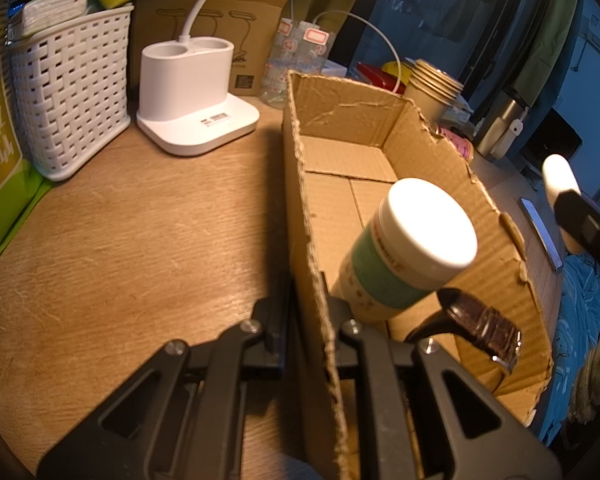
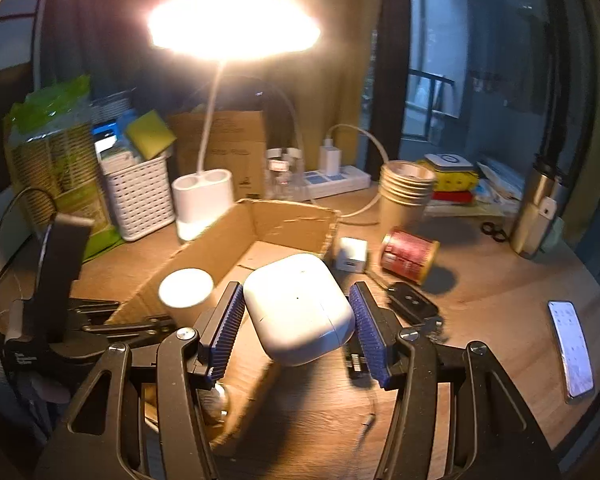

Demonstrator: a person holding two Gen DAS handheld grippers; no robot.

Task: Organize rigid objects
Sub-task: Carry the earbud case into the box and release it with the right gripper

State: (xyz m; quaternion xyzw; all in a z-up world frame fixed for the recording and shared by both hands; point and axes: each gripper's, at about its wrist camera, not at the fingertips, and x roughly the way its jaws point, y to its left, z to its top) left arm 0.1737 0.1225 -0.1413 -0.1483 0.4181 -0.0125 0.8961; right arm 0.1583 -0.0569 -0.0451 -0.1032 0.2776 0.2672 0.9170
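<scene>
My left gripper [image 1: 308, 320] is shut on the near left wall of an open cardboard box [image 1: 424, 136], one finger outside and one inside. A white-capped bottle [image 1: 412, 248] and a dark-strapped watch [image 1: 484, 328] are inside the box. My right gripper [image 2: 298, 292] is shut on a white earbuds case [image 2: 300, 312], held between its blue pads [image 2: 228, 328] above the desk, just right of the cardboard box [image 2: 284, 220]. In the left wrist view, the earbuds case [image 1: 558, 176] and a black finger of the right gripper [image 1: 588, 220] show beyond the box's right wall.
On the desk right of the box lie a white charger cube [image 2: 352, 254], a red can [image 2: 410, 256] on its side, a black key fob [image 2: 414, 304] and a phone [image 2: 572, 344]. Behind stand stacked paper cups [image 2: 406, 188], a lit lamp's base [image 1: 192, 96] and a white basket [image 1: 68, 92].
</scene>
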